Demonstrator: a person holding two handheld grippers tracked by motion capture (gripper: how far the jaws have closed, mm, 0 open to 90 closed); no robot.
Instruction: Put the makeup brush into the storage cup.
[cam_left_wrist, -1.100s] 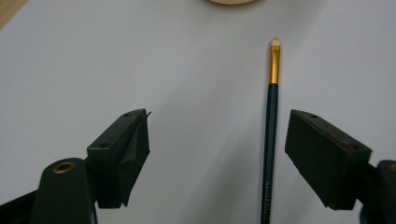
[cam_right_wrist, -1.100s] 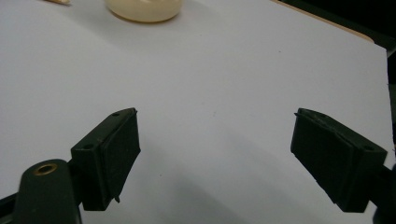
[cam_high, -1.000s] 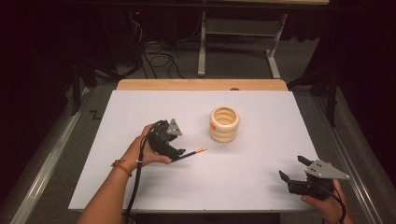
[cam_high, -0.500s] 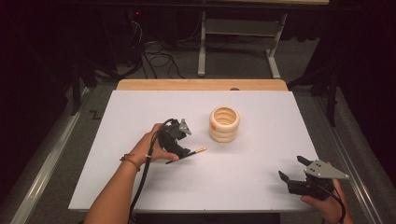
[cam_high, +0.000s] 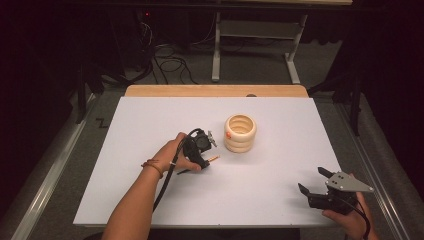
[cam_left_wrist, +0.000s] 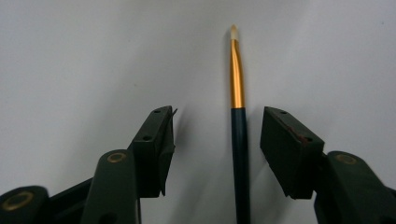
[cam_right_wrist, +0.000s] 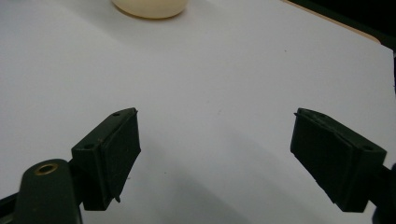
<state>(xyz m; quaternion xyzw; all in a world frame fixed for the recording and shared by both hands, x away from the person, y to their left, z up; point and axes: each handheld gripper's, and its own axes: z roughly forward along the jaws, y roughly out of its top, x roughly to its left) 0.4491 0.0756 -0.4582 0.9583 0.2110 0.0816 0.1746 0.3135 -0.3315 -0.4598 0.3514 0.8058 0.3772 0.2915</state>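
brush (cam_left_wrist: 240, 140): lies flat on the white table (cam_high: 150, 125), dark handle toward the camera in the left gripper view, gold ferrule and pale tip pointing to 12 o'clock; in the high view its tip (cam_high: 214, 159) pokes out at 4 o'clock of the left gripper
left gripper (cam_left_wrist: 217, 135): set down over the handle, 1 jaw on each side; jaws have just been closing, brush between them and nearer the right pad (cam_left_wrist: 285, 149); gaps show on both sides, so released, not yet grasping
step: closing on the brush for a pick-up
next move: likely finish the squeeze until both pads meet the handle, then lift; thin round handle may roll or pivot
rings (cam_high: 240, 132): cream stack at 2 o'clock of the brush, near
right gripper (cam_right_wrist: 215, 154): jaws wide, released, nothing between; rests at the table's near right corner, well apart
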